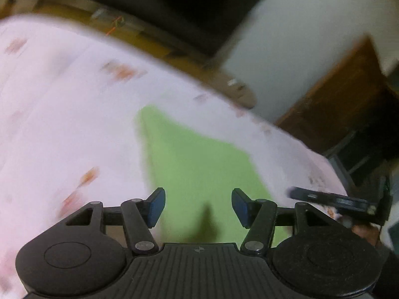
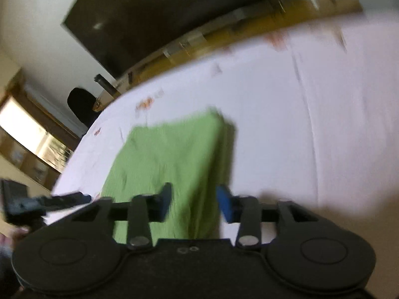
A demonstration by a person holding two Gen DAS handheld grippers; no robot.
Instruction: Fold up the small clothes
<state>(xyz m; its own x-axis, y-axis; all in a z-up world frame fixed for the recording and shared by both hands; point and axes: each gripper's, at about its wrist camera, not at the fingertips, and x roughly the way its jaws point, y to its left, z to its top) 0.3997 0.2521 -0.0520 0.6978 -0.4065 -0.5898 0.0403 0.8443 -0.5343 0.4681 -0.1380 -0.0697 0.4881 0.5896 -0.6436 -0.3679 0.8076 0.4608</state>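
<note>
A small green cloth lies on a white bed sheet with faint orange prints. In the left wrist view my left gripper is open above the cloth's near part, nothing between its blue pads. The other gripper shows at the right edge. In the right wrist view the green cloth looks folded, with a thicker edge on its right side. My right gripper is open just above its near edge, holding nothing. The left gripper shows at the far left. Both views are motion-blurred.
A large dark TV screen hangs on the wall beyond the bed, above a yellowish wooden shelf. A brown wooden cabinet stands at the bed's right. A black chair and a bright window are at the left.
</note>
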